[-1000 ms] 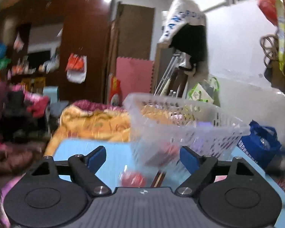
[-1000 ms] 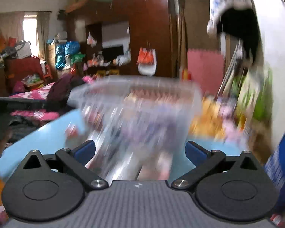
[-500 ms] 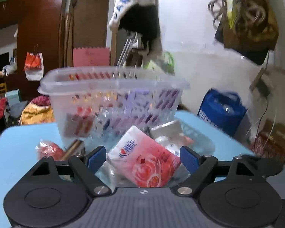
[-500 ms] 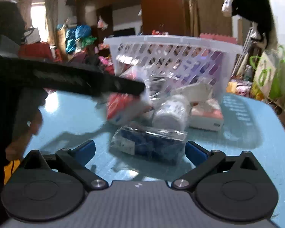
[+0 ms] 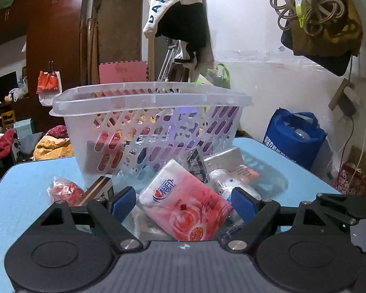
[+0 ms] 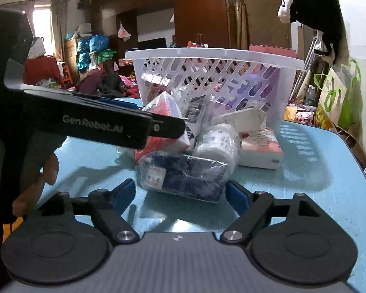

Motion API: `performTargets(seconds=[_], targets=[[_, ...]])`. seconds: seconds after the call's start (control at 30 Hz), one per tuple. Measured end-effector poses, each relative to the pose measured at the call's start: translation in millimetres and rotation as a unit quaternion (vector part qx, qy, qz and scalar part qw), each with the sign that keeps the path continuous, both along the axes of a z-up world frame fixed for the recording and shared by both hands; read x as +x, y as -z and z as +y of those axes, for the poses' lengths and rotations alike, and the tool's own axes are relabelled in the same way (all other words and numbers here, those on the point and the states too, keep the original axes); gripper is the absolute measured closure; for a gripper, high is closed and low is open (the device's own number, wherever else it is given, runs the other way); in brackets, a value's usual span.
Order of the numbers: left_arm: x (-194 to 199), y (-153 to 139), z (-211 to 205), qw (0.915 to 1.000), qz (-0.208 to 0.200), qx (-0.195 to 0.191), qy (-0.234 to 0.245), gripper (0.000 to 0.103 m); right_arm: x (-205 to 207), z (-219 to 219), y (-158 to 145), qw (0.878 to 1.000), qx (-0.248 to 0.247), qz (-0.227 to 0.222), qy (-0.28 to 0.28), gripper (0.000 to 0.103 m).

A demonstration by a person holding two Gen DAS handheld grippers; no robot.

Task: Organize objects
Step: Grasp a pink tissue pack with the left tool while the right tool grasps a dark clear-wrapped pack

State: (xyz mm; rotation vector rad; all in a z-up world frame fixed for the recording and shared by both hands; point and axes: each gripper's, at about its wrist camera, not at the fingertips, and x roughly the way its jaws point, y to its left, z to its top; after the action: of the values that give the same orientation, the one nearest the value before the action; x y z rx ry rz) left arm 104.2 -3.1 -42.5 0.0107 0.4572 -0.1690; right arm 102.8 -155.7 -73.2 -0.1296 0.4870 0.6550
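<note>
In the left wrist view, the left gripper point(image 5: 184, 201) is spread wide around the pink tissue pack point(image 5: 183, 205), which lies on the blue table point(image 5: 24, 195) before the white basket point(image 5: 151, 124); a grasp seems in preparation, so closing is called for next.

In the right wrist view, the right gripper point(image 6: 180, 194) is released, nothing held, just short of the blue wrapped packet point(image 6: 183, 177).

Both wrist views sit low, close — facing the same basket point(image 5: 151, 102) pile.
</note>
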Motion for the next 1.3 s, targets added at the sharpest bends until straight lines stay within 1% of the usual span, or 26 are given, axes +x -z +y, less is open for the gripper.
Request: performTargets(seconds=[0.03, 0.07, 0.1, 0.13, 0.17, 0.2, 0.33, 0.43, 0.53, 0.63, 0.67, 0.73, 0.8, 0.9, 0.97, 1.03, 1.1, 1.17, 1.23, 1.3], targets=[[-0.2, 0.4, 0.6, 1.0, 0.001, -0.004, 0.002, 0.015, -0.8, 4.7, -0.9, 1.0, -0.013, 0.0, -0.004, 0.004], [0.3, 0.7, 1.1, 1.0, 0.003, -0.006, 0.004, 0.015, -0.7, 10.8, -2.5, 1.0, -0.024, -0.005, -0.007, 0.004], [0.1, 1.1, 2.3, 0.9999, 0.005, -0.008, 0.006, 0.015, -2.1, 13.3, -3.9, 1.0, -0.025, -0.011, -0.003, 0.004], [-0.3, 1.5, 3.7, 0.9999, 0.007, -0.01, 0.008, 0.015, -2.1, 16.0, -4.8, 0.999, -0.03, -0.014, 0.0, 0.007], [0.1, 1.4, 4.0, 0.9999, 0.008, -0.012, 0.009, 0.015, -1.9, 18.4, -5.1, 0.999, -0.039, -0.017, 0.001, 0.016], [0.9, 1.4, 4.1, 0.9998, 0.01, -0.013, 0.01, 0.015, -1.6, 18.9, -4.1, 0.999, -0.044, -0.019, 0.005, 0.02], [3.8, 2.2, -3.0, 0.9998, 0.017, 0.0, 0.01, 0.013, -6.1, 3.5, -0.3, 0.999, -0.026, -0.021, 0.006, 0.022], [6.7, 6.1, -13.7, 0.9993, 0.025, 0.026, 0.012, 0.011, -13.3, -10.1, 0.8, 1.0, -0.019, -0.023, 0.005, 0.022], [5.0, 10.9, -26.3, 0.997, 0.029, 0.069, 0.021, 0.01, -18.3, -26.8, 2.1, 1.0, -0.006, -0.021, 0.007, 0.022], [1.8, 12.3, -30.9, 0.9962, 0.023, 0.083, 0.014, 0.017, -19.9, -43.7, 1.3, 1.0, 0.01, -0.017, 0.011, 0.022], [0.3, 11.6, -29.5, 0.9966, 0.018, 0.08, 0.011, 0.019, -19.7, -48.3, 0.6, 1.0, 0.016, -0.016, 0.012, 0.022], [-6.5, 8.9, -24.2, 0.9976, -0.003, 0.068, 0.003, 0.019, -19.1, -56.0, -1.7, 0.999, 0.026, -0.02, 0.021, 0.022], [-17.9, 3.7, -17.1, 0.9982, -0.033, 0.051, 0.006, 0.02, -17.8, -63.7, -4.5, 0.999, 0.039, -0.021, 0.025, 0.022], [-30.4, -4.9, -8.0, 0.9975, -0.064, 0.029, 0.011, 0.02, -14.7, -74.3, -7.7, 0.997, 0.065, -0.02, 0.024, 0.022], [-34.4, -9.7, -2.1, 0.9973, -0.071, 0.017, 0.008, 0.02, -14.1, -79.6, -10.6, 0.996, 0.086, -0.026, 0.023, 0.022], [-37.9, -18.9, 8.5, 0.9969, -0.078, -0.009, 0.003, 0.02, -13.7, -85.3, -17.0, 0.992, 0.113, -0.042, 0.018, 0.022], [-40.0, -36.4, 17.1, 0.9951, -0.093, -0.035, 0.005, 0.02, -11.9, -86.7, -35.3, 0.989, 0.133, -0.067, 0.016, 0.022], [-36.6, -62.4, 25.2, 0.9926, -0.112, -0.046, 0.0, 0.02, -3.5, -82.6, -63.6, 0.985, 0.145, -0.095, 0.013, 0.022], [-17.0, -89.2, 31.5, 0.9922, -0.111, -0.055, -0.012, 0.02, 14.9, -71.4, -96.3, 0.982, 0.146, -0.118, 0.012, 0.022], [10.0, -109.6, 37.8, 0.9926, -0.099, -0.061, -0.035, 0.02, 44.9, -50.6, -125.1, 0.983, 0.124, -0.137, 0.018, 0.021]])
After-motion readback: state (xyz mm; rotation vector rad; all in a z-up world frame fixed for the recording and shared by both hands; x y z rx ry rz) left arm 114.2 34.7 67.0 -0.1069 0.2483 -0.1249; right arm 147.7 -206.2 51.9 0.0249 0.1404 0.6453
